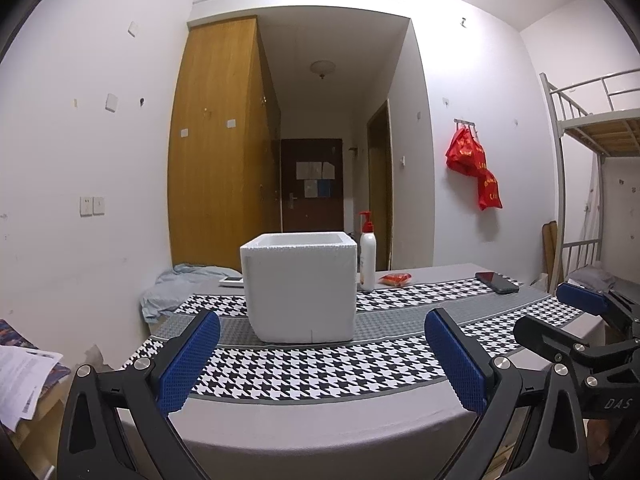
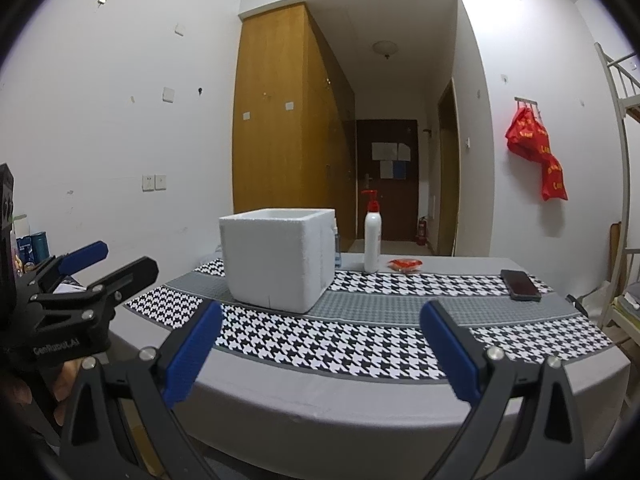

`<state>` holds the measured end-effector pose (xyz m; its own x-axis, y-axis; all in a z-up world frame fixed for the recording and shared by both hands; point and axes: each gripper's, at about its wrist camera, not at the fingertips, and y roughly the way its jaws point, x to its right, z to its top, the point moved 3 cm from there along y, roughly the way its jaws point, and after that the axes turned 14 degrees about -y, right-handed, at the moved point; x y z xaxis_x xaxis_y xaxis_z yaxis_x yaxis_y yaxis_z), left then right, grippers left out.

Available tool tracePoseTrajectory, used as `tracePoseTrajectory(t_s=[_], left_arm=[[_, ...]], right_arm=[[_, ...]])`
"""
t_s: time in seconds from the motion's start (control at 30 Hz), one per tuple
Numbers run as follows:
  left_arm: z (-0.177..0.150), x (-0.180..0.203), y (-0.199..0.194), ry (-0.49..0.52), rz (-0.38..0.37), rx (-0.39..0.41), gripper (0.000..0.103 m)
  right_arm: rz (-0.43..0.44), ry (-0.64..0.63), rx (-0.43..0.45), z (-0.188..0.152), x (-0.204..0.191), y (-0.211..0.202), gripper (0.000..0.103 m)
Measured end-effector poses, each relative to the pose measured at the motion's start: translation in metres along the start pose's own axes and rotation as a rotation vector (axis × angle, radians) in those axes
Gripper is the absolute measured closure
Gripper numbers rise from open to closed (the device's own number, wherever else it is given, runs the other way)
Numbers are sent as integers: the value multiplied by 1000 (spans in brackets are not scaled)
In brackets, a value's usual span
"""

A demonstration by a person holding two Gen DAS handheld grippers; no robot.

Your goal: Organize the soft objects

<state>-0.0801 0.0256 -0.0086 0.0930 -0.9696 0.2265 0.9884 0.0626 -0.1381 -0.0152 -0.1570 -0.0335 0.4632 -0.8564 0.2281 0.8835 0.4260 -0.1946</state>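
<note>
Both grippers, left gripper (image 1: 322, 360) and right gripper (image 2: 320, 354), hovered open at the desk's (image 2: 360, 404) near edge; the red packet (image 2: 405, 265) near the far edge looked light, crinkly, best pinched mid-body.

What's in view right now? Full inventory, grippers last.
foam box: 1, white, open top, mid-table
pump bottle: 1, white, red pump, right of box
packet: 1, red-orange, right of bottle
phone: 1, black, far right of table
table: 1, grey, houndstooth runner
cloth: 1, pale blue, crumpled at table's left end
red bags: bunch, on wall hook
wardrobe: 1, wood
bunk bed: 1, metal, far right
left gripper: open, empty
right gripper: open, empty
</note>
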Motion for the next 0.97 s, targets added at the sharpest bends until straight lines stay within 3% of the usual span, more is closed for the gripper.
tracePoseTrajectory(t_s=[0.97], left_arm=[[-1, 2, -3, 16, -21, -12, 1]], right_arm=[[6, 11, -4, -1, 0, 0, 3]])
